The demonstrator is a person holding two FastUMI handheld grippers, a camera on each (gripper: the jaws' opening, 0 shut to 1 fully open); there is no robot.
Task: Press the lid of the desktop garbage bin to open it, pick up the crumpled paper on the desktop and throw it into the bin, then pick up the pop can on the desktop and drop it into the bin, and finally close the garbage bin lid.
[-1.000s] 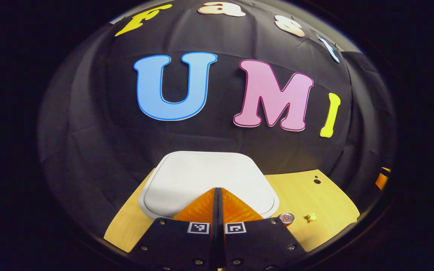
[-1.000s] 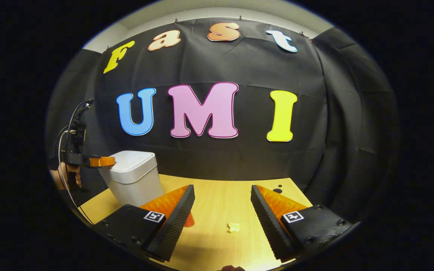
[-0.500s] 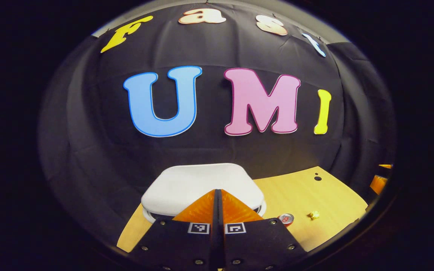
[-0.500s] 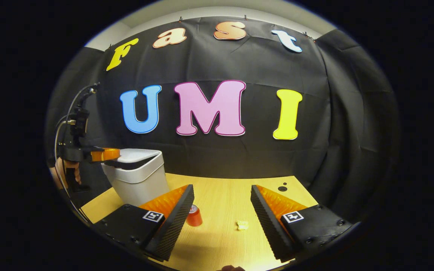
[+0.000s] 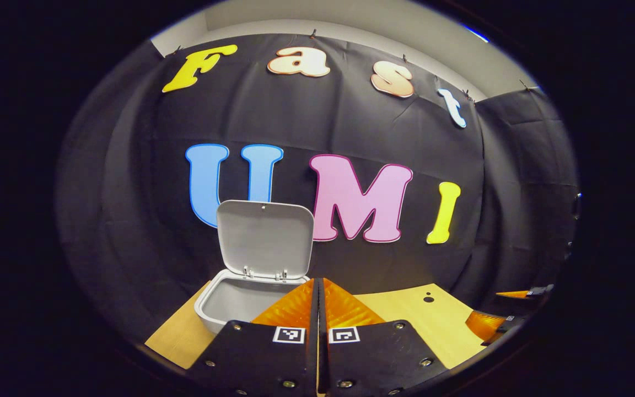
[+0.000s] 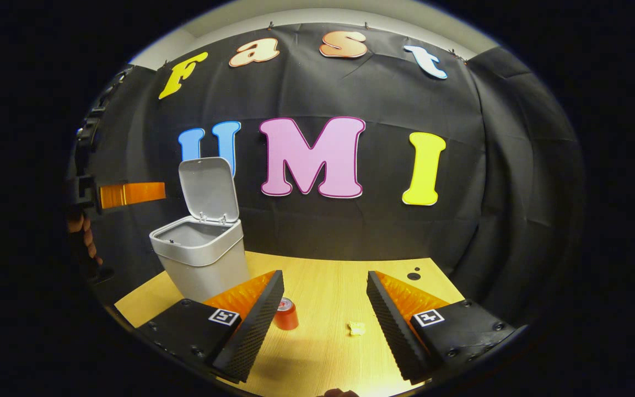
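The crumpled paper [image 6: 356, 328] lies on the table [image 6: 317, 286], well to the right of the garbage bin [image 6: 202, 256], whose lid [image 6: 208, 188] stands upright. The right claw [image 6: 324, 309] hovers spread wide, so best drop straight over it with one finger either side, steering off the pop can [image 6: 285, 314] nearer the bin. The left claw [image 5: 320, 300], pressed together and empty, sits above the bin.

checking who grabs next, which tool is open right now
The right tool, fingers spread wide above the table; the left tool has its fingers together.
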